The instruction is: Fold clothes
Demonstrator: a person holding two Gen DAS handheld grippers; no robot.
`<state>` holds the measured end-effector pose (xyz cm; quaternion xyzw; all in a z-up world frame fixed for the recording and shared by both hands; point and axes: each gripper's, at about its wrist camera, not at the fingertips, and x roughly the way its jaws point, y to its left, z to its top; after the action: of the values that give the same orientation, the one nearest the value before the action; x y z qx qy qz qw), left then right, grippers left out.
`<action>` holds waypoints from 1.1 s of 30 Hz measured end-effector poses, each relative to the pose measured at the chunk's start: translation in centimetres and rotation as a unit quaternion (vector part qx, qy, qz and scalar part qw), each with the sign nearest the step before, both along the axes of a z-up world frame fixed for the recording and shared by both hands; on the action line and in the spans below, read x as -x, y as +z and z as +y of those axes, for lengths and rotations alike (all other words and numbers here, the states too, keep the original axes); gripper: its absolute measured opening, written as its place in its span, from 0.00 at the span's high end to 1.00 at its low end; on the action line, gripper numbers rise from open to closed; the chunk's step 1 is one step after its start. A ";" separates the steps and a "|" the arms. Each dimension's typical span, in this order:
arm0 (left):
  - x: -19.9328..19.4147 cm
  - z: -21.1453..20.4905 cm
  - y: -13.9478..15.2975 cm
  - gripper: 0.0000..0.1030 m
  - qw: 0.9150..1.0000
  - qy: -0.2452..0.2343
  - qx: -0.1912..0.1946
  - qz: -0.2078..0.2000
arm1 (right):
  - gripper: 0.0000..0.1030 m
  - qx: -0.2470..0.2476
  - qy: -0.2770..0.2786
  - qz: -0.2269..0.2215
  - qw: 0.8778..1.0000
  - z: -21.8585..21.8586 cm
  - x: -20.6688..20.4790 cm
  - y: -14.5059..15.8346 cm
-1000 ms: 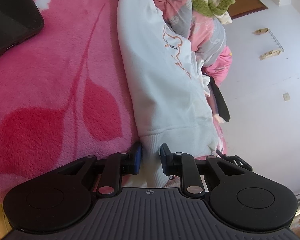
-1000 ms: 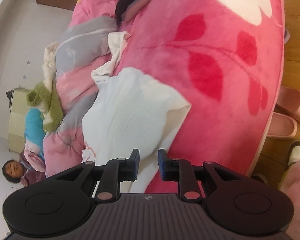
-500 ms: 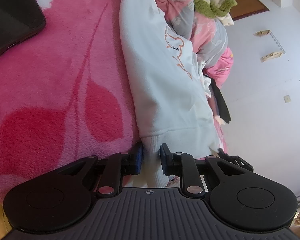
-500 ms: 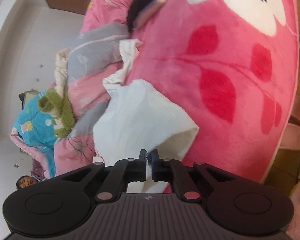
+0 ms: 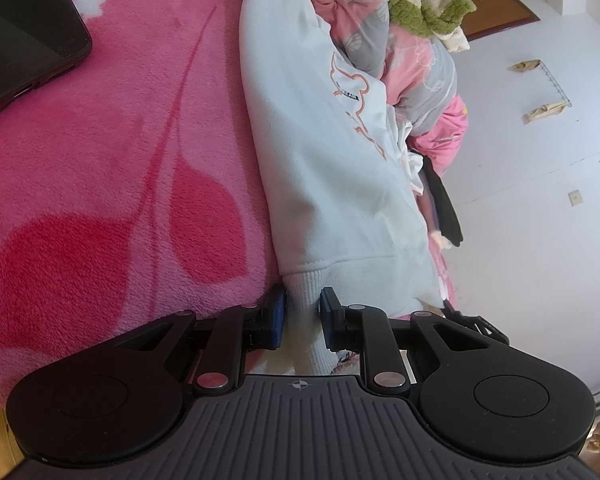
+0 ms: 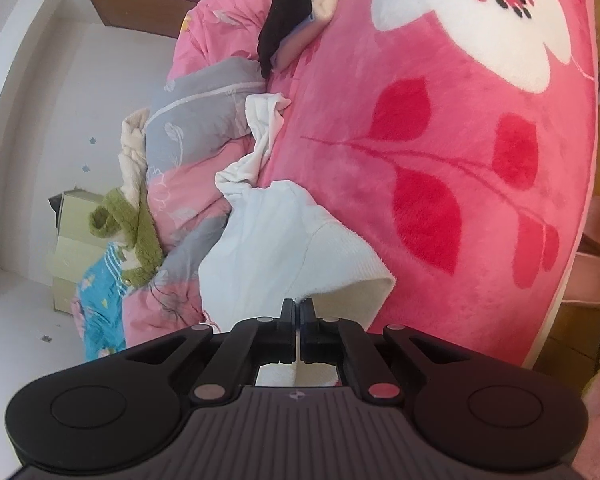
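A white sweatshirt [image 5: 332, 152] with an orange print lies along the pink flowered blanket [image 5: 100, 168]. My left gripper [image 5: 303, 307] is shut on its ribbed hem, which runs between the two blue pads. In the right wrist view the same sweatshirt [image 6: 268, 248] rises off the blanket [image 6: 460, 152] toward the camera. My right gripper [image 6: 298, 305] is shut on an edge of the white cloth, its fingers pressed together with only a thin strip of fabric between them.
A heap of pink and grey bedding [image 6: 196, 148] with a green fuzzy garment [image 6: 140, 236] lies beside the sweatshirt. A black laptop [image 5: 24, 28] sits on the blanket at the far left. Pink slippers [image 6: 596, 280] stand on the wooden floor.
The right gripper's jaws closed on the white sweatshirt's edge and drew it up and nearer. The left gripper kept its hold on the hem without moving.
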<state>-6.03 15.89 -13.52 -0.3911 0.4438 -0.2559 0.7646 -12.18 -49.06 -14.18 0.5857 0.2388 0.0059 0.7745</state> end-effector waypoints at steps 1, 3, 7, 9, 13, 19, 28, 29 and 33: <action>0.0 0.0 0.0 0.81 1.000 0.000 0.000 0.000 | 0.99 -0.002 -0.001 0.001 1.000 -0.1 0.0 -0.1; 0.1 0.1 0.0 0.81 1.000 0.000 -0.001 0.000 | 0.99 -0.004 -0.005 0.008 1.000 -0.3 -0.1 -0.5; 0.2 0.3 0.1 0.81 1.000 0.001 -0.002 0.000 | 0.98 -0.021 -0.010 0.019 1.000 -0.5 -0.1 -1.7; 0.2 0.3 0.2 0.81 1.000 0.001 -0.002 0.000 | 0.95 -0.032 0.002 0.013 0.999 0.0 -0.2 -1.9; 0.4 0.3 0.2 0.81 1.000 0.002 -0.003 -0.001 | 0.63 -0.034 0.026 0.004 0.999 1.2 -0.5 -1.7; 0.5 0.4 0.1 0.81 1.000 0.002 -0.003 -0.001 | 0.59 0.002 0.060 -0.015 0.998 2.7 -1.3 -0.5; 0.6 0.2 0.1 0.81 1.000 0.003 0.000 -0.002 | 0.82 0.069 0.121 -0.016 0.990 5.8 -2.1 0.6; 0.5 0.2 0.1 0.81 1.000 0.003 0.000 -0.001 | 0.92 0.073 0.122 -0.017 0.990 5.9 -2.1 0.6; 0.5 0.1 0.1 0.81 1.000 0.003 0.000 -0.001 | 0.98 0.067 0.120 -0.018 0.990 5.6 -1.6 0.8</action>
<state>-6.55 15.98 -13.40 -0.3922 0.4422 -0.2537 0.7657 -10.60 -43.43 -13.34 0.4990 0.2938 0.0933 0.8099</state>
